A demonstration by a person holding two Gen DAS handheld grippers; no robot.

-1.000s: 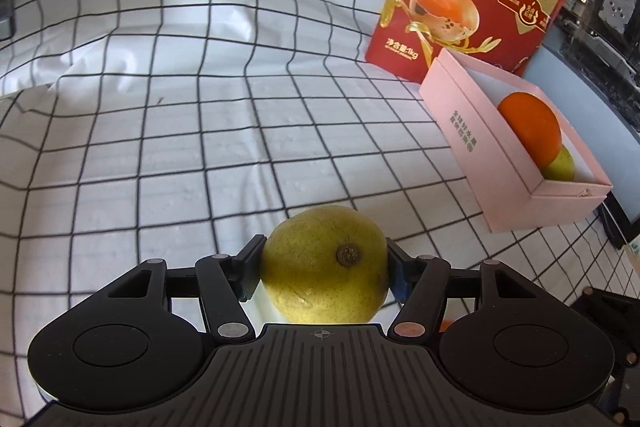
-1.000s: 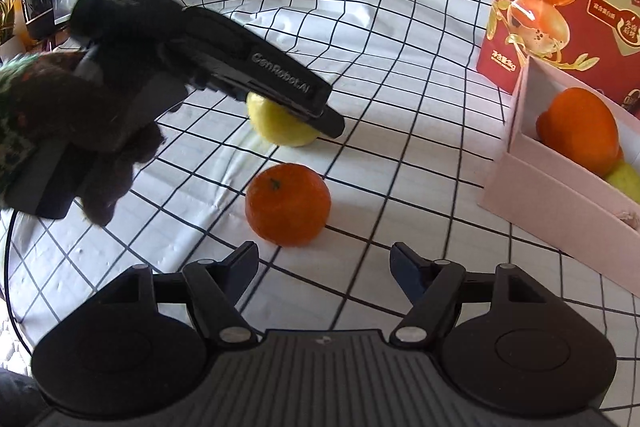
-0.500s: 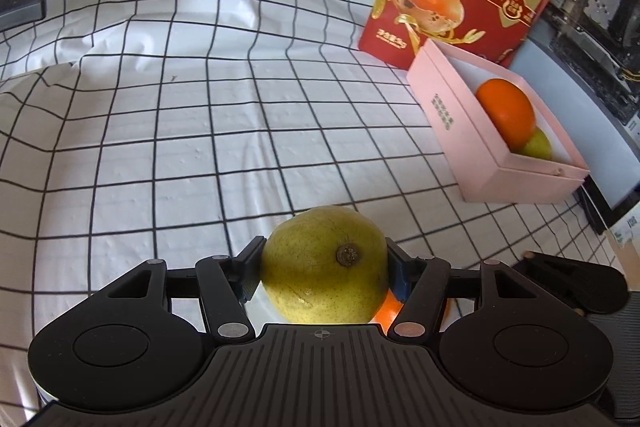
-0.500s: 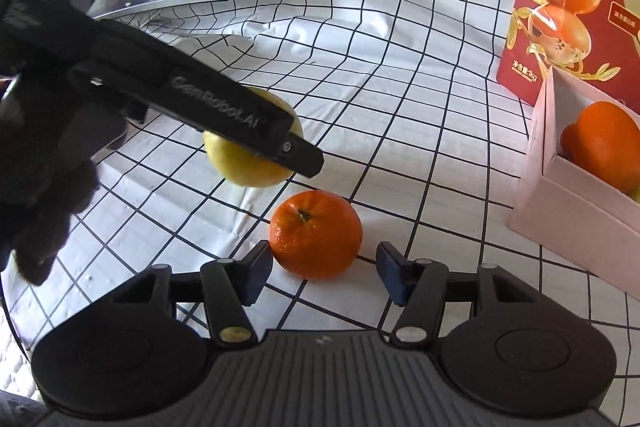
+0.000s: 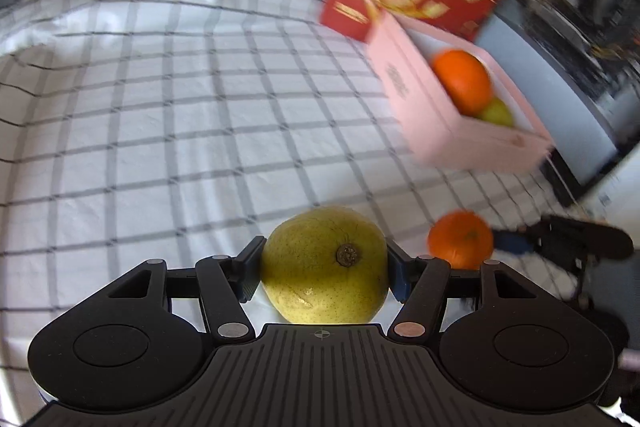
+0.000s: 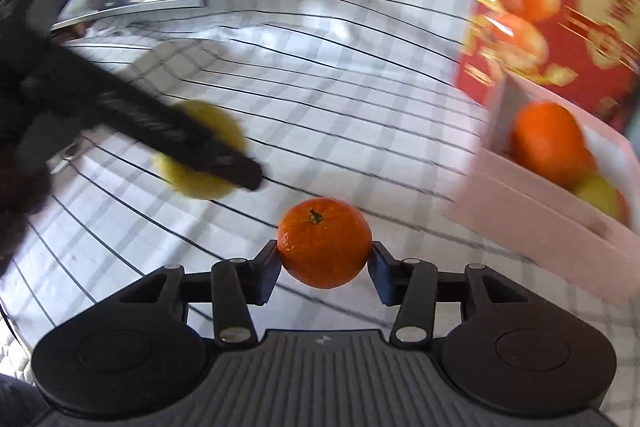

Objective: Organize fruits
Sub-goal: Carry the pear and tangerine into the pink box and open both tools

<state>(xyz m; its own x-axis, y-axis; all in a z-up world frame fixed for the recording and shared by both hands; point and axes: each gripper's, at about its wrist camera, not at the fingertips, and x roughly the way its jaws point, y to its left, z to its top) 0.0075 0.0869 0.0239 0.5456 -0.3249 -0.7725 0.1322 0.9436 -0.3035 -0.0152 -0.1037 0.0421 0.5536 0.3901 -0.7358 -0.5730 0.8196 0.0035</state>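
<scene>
- The yellow-green pear (image 5: 325, 263) sits pinched between the pads of the left claw (image 5: 325, 267), lifted off the checked surface (image 5: 160, 131).
- The tangerine (image 6: 324, 242) lies between the pads of the right claw (image 6: 324, 267), whose jaws are closing; both pads look pressed against its sides.
- Judged step: both fruits are picked up and being carried toward the box.
- The pink box (image 5: 424, 115) lies ahead and to the right of each claw, open-topped, holding an orange (image 5: 462, 81) and a greenish fruit (image 5: 497, 111) beside it.
- Next move calls for bringing each fruit over the box's free space and letting go without striking the fruit inside.
</scene>
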